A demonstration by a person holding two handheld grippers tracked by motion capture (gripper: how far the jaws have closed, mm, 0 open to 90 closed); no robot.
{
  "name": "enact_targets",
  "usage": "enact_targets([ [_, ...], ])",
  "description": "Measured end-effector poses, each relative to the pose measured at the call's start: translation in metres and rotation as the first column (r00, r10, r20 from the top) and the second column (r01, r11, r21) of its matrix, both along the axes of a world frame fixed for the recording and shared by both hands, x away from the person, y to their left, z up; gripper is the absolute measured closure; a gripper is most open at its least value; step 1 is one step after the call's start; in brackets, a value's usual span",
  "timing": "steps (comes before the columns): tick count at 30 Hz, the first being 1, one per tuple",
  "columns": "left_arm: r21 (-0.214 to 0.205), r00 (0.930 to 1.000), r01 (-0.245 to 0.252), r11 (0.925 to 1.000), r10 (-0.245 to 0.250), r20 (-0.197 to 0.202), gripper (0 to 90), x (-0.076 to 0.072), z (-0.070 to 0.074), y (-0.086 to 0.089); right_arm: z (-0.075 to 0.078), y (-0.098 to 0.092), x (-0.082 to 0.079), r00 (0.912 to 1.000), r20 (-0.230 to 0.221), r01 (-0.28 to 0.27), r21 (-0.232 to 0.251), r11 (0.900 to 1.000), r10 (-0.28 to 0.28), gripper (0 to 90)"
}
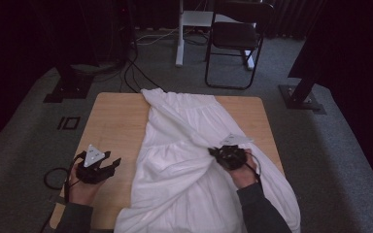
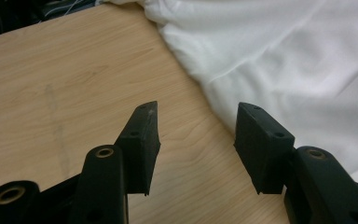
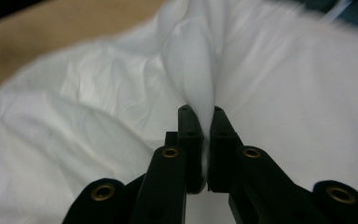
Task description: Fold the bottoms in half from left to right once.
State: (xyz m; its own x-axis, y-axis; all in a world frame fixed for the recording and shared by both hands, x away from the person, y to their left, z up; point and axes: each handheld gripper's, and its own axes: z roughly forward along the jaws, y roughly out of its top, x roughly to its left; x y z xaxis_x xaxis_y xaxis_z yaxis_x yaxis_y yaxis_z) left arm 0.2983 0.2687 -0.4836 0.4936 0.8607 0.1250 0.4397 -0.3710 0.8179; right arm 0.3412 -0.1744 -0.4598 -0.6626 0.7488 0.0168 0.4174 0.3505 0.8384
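Cloth [image 1: 184,145] covers the middle and right of the table [image 1: 111,121], a white garment or sheet lying rumpled from the far edge to the near edge, where it spills over toward the person. Its left border runs diagonally, leaving bare wood on the left.

Right gripper [image 1: 212,153] sits over the cloth's right half, and its jaws are pinched tight on a raised fold. The right gripper view shows this fold [image 3: 193,60] standing up in a ridge between the two black pads, with the fabric drawn taut toward them from both sides. Creases in the high view also fan out from that pinch, which suggests the grip is there to lift or drag this part of the cloth, probably to spread or fold it.

Left gripper [image 1: 115,164] rests low over the bare wood at the near left, just beside the cloth's left border but apart from it. Its jaws stand roughly half open with nothing between them; in the left gripper view they frame plain table with the cloth edge [image 2: 214,93] just beyond the right-hand pad. That stance reads as readiness: it is aimed at the border so it can close on a second hold while the right one keeps the fabric tensioned.

A chair [image 1: 235,39] stands on the floor well beyond the far edge.
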Motion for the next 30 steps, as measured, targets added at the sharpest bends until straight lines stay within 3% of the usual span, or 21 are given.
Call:
enact_targets([
  [2, 0.011, 0.9999, 0.01, 0.9999, -0.01, 0.001, 50.2, 0.002, 0.0, -0.005, 0.024, -0.037, -0.002, 0.9899, 0.081, 0.114, 0.031, 0.993, -0.116, 86.2],
  [4, 0.018, 0.9998, 0.021, 0.9996, -0.021, 0.002, 50.1, 0.004, 0.0, -0.01, 0.03, -0.065, 0.002, 0.9756, 0.093, 0.194, 0.055, 0.9794, -0.199, 86.1],
  [6, 0.018, 0.9995, 0.032, 0.9993, -0.031, -0.002, 49.7, 0.007, 0.0, -0.015, 0.021, -0.088, 0.01, 0.9581, 0.084, 0.275, -0.007, 0.9613, -0.274, 85.9],
  [7, 0.02, 0.9993, 0.037, 0.9991, -0.037, -0.003, 49.7, 0.008, 0.0, -0.018, 0.021, -0.088, 0.01, 0.9581, 0.084, 0.275, -0.007, 0.9613, -0.274, 85.9],
  [8, 0.019, 0.999, 0.045, 0.9988, -0.045, -0.005, 49.3, 0.01, -0.001, -0.022, 0.0, -0.106, 0.022, 0.9469, 0.04, 0.321, -0.066, 0.9448, -0.319, 85.8],
  [9, 0.018, 0.9985, 0.054, 0.9984, -0.054, -0.009, 49.1, 0.011, -0.002, -0.027, -0.013, -0.113, 0.027, 0.9427, 0.011, 0.333, -0.096, 0.938, -0.333, 85.8],
  [10, 0.025, 0.9977, 0.067, 0.9974, -0.067, -0.014, 49.1, 0.013, -0.003, -0.033, -0.013, -0.113, 0.027, 0.9427, 0.011, 0.333, -0.096, 0.938, -0.333, 85.8],
  [12, 0.041, 0.9914, 0.126, 0.9912, -0.124, -0.041, 48.7, 0.018, -0.011, -0.057, -0.054, -0.125, 0.039, 0.9322, -0.071, 0.339, -0.169, 0.9254, -0.355, 85.1],
  [13, 0.041, 0.9914, 0.126, 0.9912, -0.124, -0.041, 48.6, 0.018, -0.011, -0.057, -0.054, -0.125, 0.039, 0.9322, -0.071, 0.339, -0.169, 0.9254, -0.355, 85.1],
  [14, 0.055, 0.9847, 0.168, 0.9842, -0.165, -0.055, 48.5, 0.023, -0.017, -0.077, -0.073, -0.13, 0.043, 0.9256, -0.117, 0.336, -0.183, 0.9238, -0.36, 84.3],
  [15, 0.055, 0.9847, 0.168, 0.9842, -0.165, -0.055, 48.5, 0.023, -0.017, -0.077, -0.073, -0.13, 0.043, 0.9256, -0.117, 0.336, -0.183, 0.9238, -0.36, 84.3],
  [17, 0.068, 0.9703, 0.234, 0.9699, -0.229, -0.079, 48.2, 0.031, -0.027, -0.108, -0.088, -0.131, 0.045, 0.9199, -0.152, 0.332, -0.187, 0.9245, -0.361, 82.8],
  [18, 0.068, 0.9703, 0.234, 0.9699, -0.229, -0.079, 48.1, 0.031, -0.027, -0.108, -0.091, -0.13, 0.046, 0.9189, -0.161, 0.33, -0.187, 0.9252, -0.36, 82.5],
  [20, 0.08, 0.9582, 0.278, 0.9574, -0.27, -0.096, 47.0, 0.04, -0.036, -0.138, -0.092, -0.13, 0.046, 0.9184, -0.163, 0.332, -0.179, 0.9262, -0.36, 81.7],
  [21, 0.08, 0.9582, 0.278, 0.9574, -0.27, -0.096, 46.1, 0.04, -0.036, -0.138, -0.092, -0.13, 0.046, 0.9172, -0.166, 0.333, -0.178, 0.9259, -0.362, 81.3],
  [22, 0.083, 0.9496, 0.302, 0.9496, -0.292, -0.113, 46.0, 0.047, -0.043, -0.157, -0.092, -0.131, 0.046, 0.9171, -0.167, 0.333, -0.176, 0.9262, -0.362, 80.9],
  [24, 0.084, 0.9444, 0.315, 0.9455, -0.303, -0.128, 46.2, 0.05, -0.048, -0.166, -0.093, -0.13, 0.046, 0.9176, -0.166, 0.333, -0.176, 0.9265, -0.361, 80.2],
  [25, 0.09, 0.9381, 0.329, 0.9399, -0.315, -0.145, 51.9, 0.052, -0.053, -0.173, -0.094, -0.13, 0.045, 0.9175, -0.18, 0.326, -0.168, 0.9302, -0.354, 76.8],
  [26, 0.14, 0.9312, 0.344, 0.9283, -0.319, -0.176, 56.5, 0.055, -0.062, -0.186, -0.094, -0.129, 0.044, 0.919, -0.176, 0.325, -0.167, 0.9307, -0.353, 75.8],
  [28, 0.138, 0.9265, 0.353, 0.9254, -0.325, -0.19, 70.6, 0.058, -0.066, -0.19, -0.094, -0.126, 0.041, 0.926, -0.176, 0.305, -0.174, 0.9363, -0.334, 74.9],
  [30, 0.166, 0.9301, 0.344, 0.9243, -0.311, -0.196, 80.8, 0.062, -0.064, -0.189, -0.094, -0.123, 0.039, 0.9291, -0.175, 0.295, -0.181, 0.9382, -0.326, 74.9],
])
